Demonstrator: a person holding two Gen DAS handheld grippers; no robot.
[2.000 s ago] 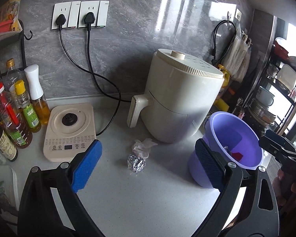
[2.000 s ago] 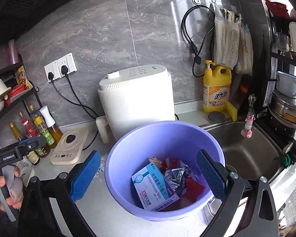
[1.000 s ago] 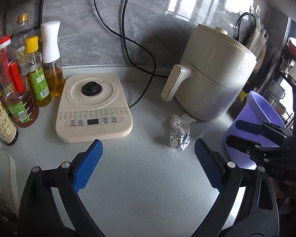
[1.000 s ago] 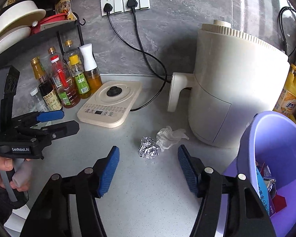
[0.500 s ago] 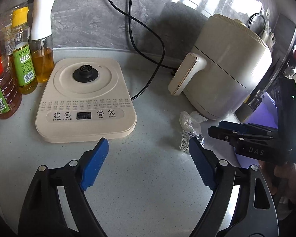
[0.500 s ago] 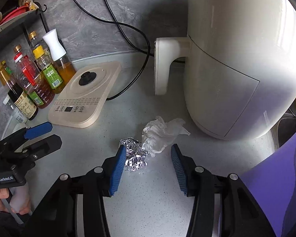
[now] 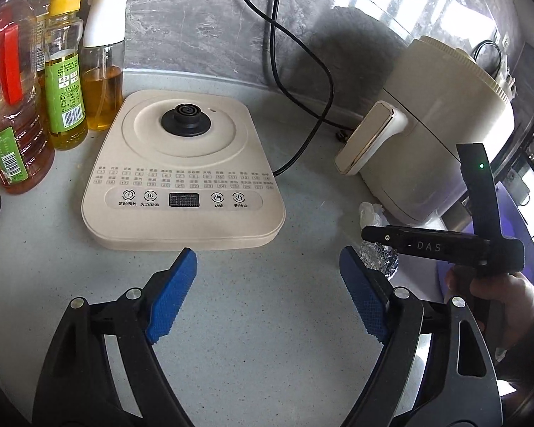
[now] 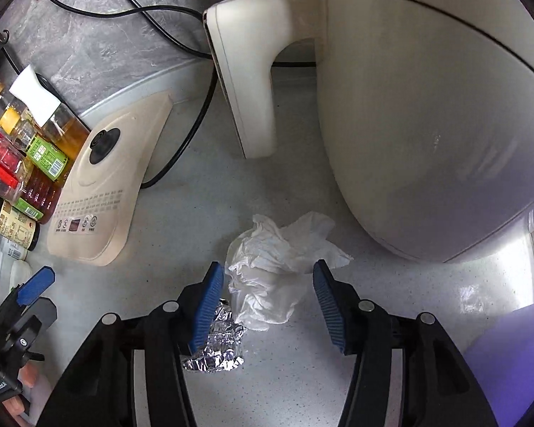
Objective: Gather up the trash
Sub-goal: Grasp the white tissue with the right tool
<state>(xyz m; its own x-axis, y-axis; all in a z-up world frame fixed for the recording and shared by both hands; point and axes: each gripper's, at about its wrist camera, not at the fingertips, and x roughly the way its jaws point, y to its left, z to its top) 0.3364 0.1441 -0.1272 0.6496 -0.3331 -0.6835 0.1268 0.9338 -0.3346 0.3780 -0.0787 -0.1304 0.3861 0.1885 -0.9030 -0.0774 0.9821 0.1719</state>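
A crumpled white tissue (image 8: 272,267) lies on the grey counter in front of the air fryer. A ball of crumpled foil (image 8: 217,345) lies against it. My right gripper (image 8: 267,302) is open, low over the counter, with the tissue between its blue pads; the left pad partly covers the foil. In the left wrist view the right gripper body (image 7: 441,245) hides most of the foil (image 7: 381,259) and tissue (image 7: 370,213). My left gripper (image 7: 267,299) is open and empty over bare counter. The purple bin (image 8: 516,363) shows at the lower right.
A cream air fryer (image 8: 427,106) with its handle (image 8: 245,78) stands just behind the trash. A cream kettle base (image 7: 185,170) sits to the left, with oil and sauce bottles (image 7: 64,71) beyond it. Black cables (image 7: 302,64) run along the wall.
My right gripper has moved down and forward, and now straddles the tissue with the foil under its left pad. My left gripper has moved closer to the kettle base. Both stay open.
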